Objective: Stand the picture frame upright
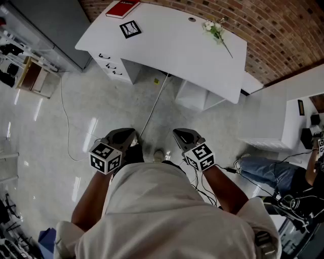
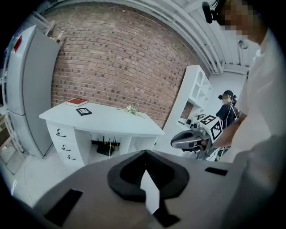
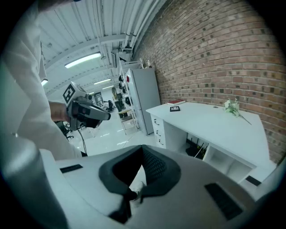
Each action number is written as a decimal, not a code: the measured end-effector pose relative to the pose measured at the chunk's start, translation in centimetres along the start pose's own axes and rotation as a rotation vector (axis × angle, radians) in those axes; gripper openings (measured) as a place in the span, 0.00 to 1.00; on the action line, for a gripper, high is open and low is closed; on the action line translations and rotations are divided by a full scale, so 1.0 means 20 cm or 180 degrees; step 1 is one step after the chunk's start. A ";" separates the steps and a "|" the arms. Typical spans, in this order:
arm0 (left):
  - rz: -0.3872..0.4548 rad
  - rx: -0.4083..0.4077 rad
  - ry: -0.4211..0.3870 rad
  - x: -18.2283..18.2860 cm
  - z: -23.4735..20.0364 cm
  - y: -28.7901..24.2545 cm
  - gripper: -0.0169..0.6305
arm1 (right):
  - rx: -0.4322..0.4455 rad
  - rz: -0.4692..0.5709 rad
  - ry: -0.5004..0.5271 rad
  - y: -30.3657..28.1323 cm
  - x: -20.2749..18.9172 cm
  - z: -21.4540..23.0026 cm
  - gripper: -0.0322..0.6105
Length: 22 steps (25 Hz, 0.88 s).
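Note:
The black picture frame (image 1: 130,29) lies flat on the white desk (image 1: 182,55), near its far left corner. It shows small in the left gripper view (image 2: 83,111) and in the right gripper view (image 3: 174,108). Both grippers are held close to the person's body, well short of the desk and over the floor. My left gripper (image 1: 132,139) is shut with nothing in it (image 2: 144,152). My right gripper (image 1: 175,133) also looks shut and empty (image 3: 143,148). Each gripper shows in the other's view: the right one (image 2: 192,138), the left one (image 3: 87,112).
A red book (image 1: 122,8) lies beside the frame, and a flower sprig (image 1: 216,30) lies at the desk's right. A grey cabinet (image 1: 50,25) stands to the left, white shelving (image 1: 283,116) to the right. A cable (image 1: 66,121) trails on the floor. A person (image 1: 273,174) sits at the right.

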<state>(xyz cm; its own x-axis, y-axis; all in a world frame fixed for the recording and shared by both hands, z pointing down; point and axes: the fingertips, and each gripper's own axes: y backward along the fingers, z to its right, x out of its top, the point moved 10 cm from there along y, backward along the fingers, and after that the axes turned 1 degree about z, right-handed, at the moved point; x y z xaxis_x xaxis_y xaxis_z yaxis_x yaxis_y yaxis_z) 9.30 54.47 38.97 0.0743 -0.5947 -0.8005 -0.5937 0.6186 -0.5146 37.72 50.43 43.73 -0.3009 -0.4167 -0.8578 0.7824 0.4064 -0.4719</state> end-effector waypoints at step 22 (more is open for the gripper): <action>0.0258 -0.0143 0.0147 0.29 -0.75 0.04 0.13 | -0.0146 0.0047 -0.0062 -0.65 0.57 0.19 0.18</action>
<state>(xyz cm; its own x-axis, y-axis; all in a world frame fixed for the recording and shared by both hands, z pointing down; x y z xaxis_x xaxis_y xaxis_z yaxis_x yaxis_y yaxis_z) -2.73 43.72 38.54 -0.0117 -0.5673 -0.8234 -0.6317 0.6426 -0.4337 26.16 37.30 40.86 -0.2783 -0.4260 -0.8609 0.7608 0.4492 -0.4683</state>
